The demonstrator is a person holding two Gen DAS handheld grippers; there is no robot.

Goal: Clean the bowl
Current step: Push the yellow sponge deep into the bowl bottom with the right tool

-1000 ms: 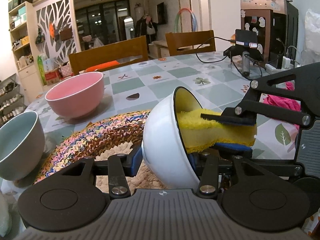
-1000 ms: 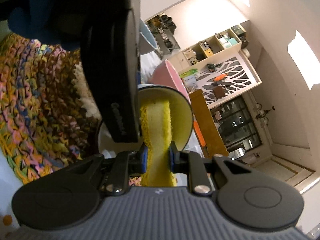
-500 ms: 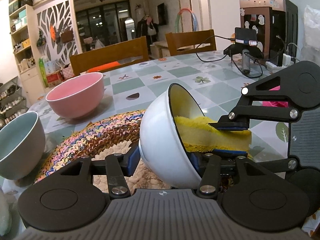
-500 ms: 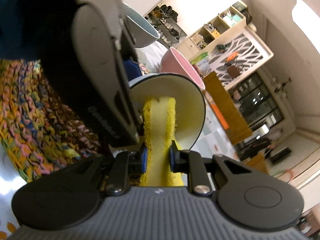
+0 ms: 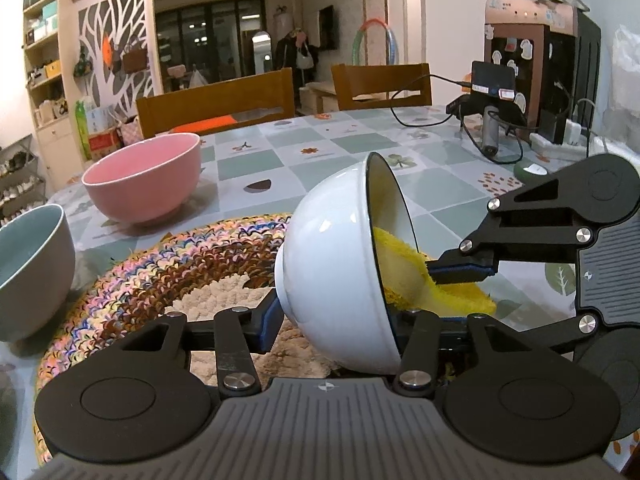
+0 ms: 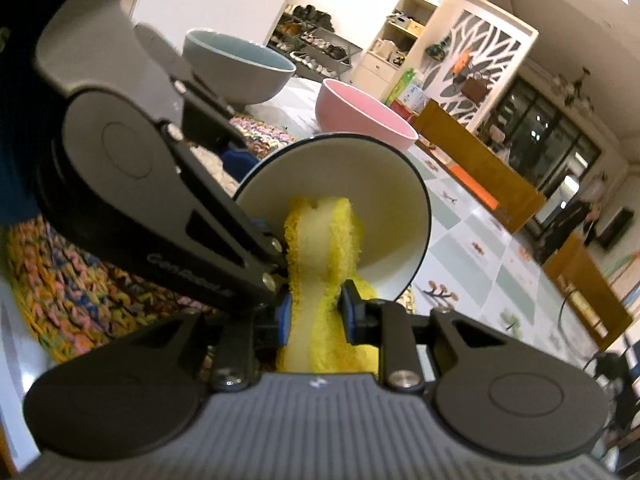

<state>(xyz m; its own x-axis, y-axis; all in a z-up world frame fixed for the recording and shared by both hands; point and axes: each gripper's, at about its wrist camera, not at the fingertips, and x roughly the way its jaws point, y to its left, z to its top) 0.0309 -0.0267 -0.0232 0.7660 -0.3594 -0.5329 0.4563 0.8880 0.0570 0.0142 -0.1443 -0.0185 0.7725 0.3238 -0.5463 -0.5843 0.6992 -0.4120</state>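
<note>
Right gripper (image 6: 314,312) rolled, sponge (image 6: 324,240) inside white bowl (image 5: 336,264), pink bowl (image 5: 144,178) behind

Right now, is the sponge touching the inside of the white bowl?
Touching. The right wrist view shows the sponge tip pressed against the white bowl inner wall.

Warm indoor light, fisheye bending, blurred edges

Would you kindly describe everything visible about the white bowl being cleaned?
The glossy white ceramic-looking bowl has a thin dark rim and a small foot ring. It is tipped on its side above the multicoloured woven round mat, mouth facing the right tool. The left tool clamps it between base and rim. The yellow fluffy sponge cloth, pinched by the right tool, presses inside it.
</note>
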